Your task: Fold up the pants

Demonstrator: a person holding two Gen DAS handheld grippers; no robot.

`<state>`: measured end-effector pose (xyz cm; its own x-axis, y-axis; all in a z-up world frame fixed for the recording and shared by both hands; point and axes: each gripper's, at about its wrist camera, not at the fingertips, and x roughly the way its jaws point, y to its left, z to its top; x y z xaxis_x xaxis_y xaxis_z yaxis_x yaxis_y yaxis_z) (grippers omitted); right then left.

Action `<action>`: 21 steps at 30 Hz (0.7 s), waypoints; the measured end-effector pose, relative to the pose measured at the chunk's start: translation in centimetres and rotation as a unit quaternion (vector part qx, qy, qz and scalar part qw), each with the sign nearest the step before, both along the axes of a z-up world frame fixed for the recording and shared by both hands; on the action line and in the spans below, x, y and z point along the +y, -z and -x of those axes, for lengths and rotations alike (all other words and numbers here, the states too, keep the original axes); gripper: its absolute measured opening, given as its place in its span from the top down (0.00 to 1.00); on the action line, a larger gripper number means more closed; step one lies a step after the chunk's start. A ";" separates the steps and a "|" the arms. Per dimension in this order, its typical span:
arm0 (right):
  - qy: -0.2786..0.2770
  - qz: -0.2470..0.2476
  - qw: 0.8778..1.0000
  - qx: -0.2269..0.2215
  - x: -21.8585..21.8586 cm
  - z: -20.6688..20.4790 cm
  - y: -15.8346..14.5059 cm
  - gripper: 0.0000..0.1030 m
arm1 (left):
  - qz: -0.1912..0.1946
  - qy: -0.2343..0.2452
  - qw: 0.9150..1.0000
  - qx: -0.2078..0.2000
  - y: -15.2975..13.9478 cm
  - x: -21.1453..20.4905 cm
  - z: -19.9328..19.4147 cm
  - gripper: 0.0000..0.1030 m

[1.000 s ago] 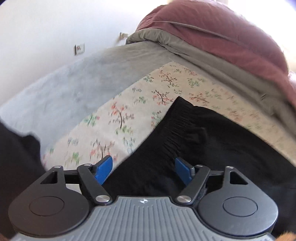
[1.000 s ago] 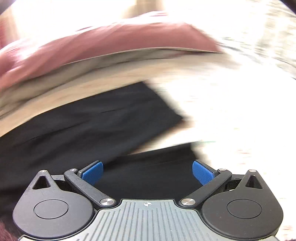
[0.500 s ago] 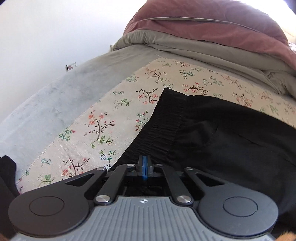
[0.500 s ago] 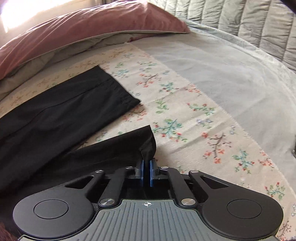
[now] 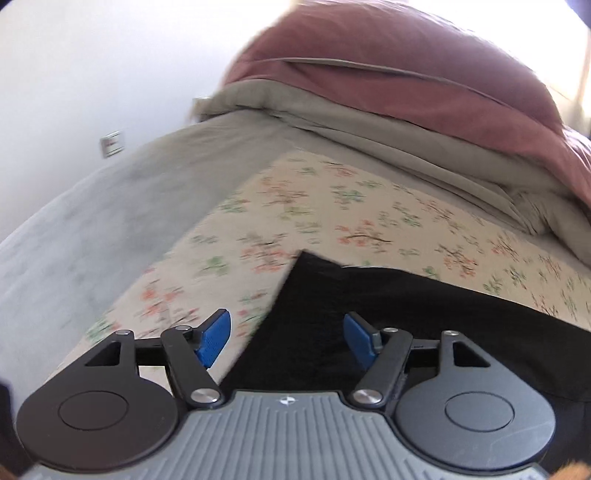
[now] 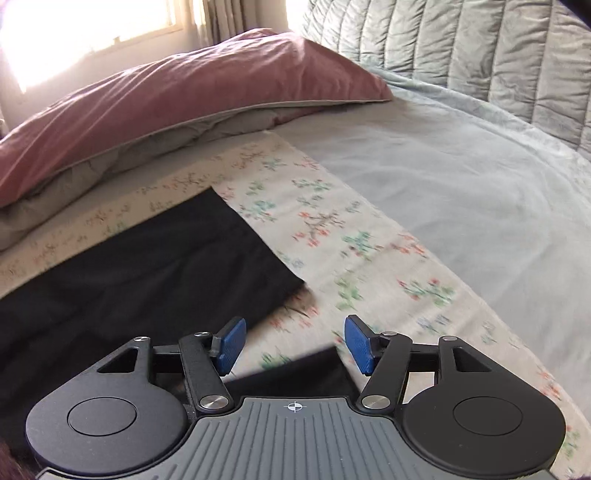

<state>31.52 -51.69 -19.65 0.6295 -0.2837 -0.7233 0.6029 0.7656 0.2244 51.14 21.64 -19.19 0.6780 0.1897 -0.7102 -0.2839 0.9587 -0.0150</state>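
On the left wrist view I see the black pants (image 5: 388, 325) lying flat on the floral sheet (image 5: 332, 206), the elastic waistband corner pointing up toward the pillows. Fabric looks matte, slightly blurred, no clear wrinkles. My left gripper (image 5: 286, 334) sits low over the waistband edge, jaws spread wide, blue pads (image 5: 214, 338) apart with nothing between them; the left pad is over the sheet, the right one over the black cloth. I cannot tell whether the pads touch the fabric. Behind are a maroon pillow (image 5: 388, 66) stacked on a grey-beige duvet (image 5: 332, 122), a grey bedspread (image 5: 92, 229) to the left, and a wall socket (image 5: 110, 144).

Over on the right wrist view the pants (image 6: 147, 273) show two parts: one leg lies flat with a squared hem on the floral sheet (image 6: 351, 236), and a second dark piece lies close under the rig, its edge just below the pads. My right gripper (image 6: 293, 345) is held level, jaws wide, gripping nothing; sheet shows between the pads. Maroon pillow (image 6: 184, 88) on the far left, pale blue bedspread (image 6: 461, 177) on the right, quilted headboard (image 6: 461, 48) behind, bright window (image 6: 85, 29) at top left.
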 end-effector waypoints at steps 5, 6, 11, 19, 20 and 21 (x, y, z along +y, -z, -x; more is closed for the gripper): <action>-0.049 -0.010 0.999 -0.013 -1.4 -5.8 -0.2 0.42 | -0.061 0.045 0.997 0.008 1.2 -2.4 -4.3 0.08; -0.059 -0.014 0.998 -0.017 -1.9 -7.1 -0.3 0.42 | -0.081 0.045 0.996 0.016 1.7 -2.8 -5.1 0.08; -0.102 -0.013 0.995 -0.013 -3.9 -14.5 -0.6 0.42 | -0.091 0.036 0.994 0.053 4.0 -2.8 -7.5 0.46; -0.109 -0.030 0.993 0.021 -5.1 -22.1 3.6 0.50 | -0.104 0.040 0.993 0.035 2.4 -2.8 -7.8 0.58; -0.121 -0.002 0.992 0.024 -4.3 -22.6 3.6 0.79 | -0.102 0.036 0.994 0.029 2.1 -2.7 -8.0 0.58; -0.130 0.024 0.991 0.037 -3.4 -23.2 3.4 0.97 | -0.103 0.032 0.994 0.023 1.8 -2.7 -8.3 0.59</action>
<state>54.73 -55.13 -23.08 0.6323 -0.1537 -0.7593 0.3966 0.9061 0.1469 59.47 18.99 -20.98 0.6616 0.2918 -0.6907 -0.2181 0.9562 0.1951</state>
